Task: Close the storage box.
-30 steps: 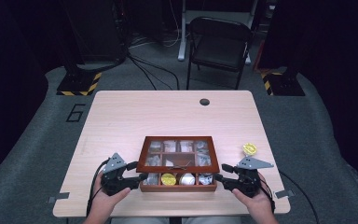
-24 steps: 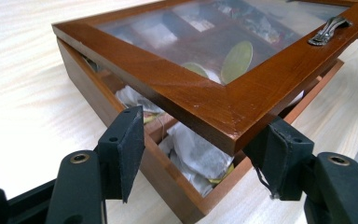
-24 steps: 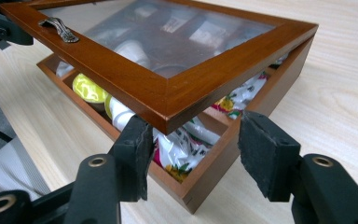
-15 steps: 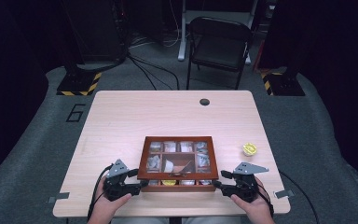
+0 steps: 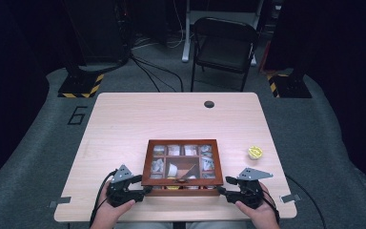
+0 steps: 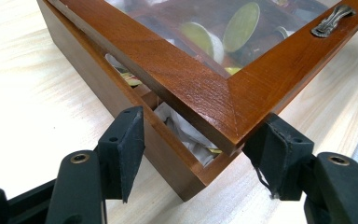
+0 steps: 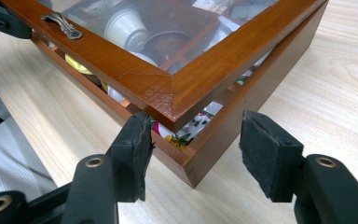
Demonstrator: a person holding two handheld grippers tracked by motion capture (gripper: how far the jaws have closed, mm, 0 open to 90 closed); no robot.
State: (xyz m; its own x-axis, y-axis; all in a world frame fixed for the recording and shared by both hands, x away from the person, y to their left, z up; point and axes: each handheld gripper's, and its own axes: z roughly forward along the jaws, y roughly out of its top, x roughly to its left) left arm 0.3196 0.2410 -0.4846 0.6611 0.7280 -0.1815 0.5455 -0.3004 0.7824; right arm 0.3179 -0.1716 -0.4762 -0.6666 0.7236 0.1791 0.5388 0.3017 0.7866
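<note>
Both hands rest low at the table's [image 5: 124, 119] near edge, grippers level and pointing inward at the box [image 5: 181, 164]. Left gripper [image 5: 145, 190] straddles the near left corner, jaws spread beside the raised lid [image 6: 205, 88]. Right gripper [image 5: 221, 191] straddles the near right corner, jaws spread after just opening. Floor marking reads "6" [image 5: 77, 115].
</note>
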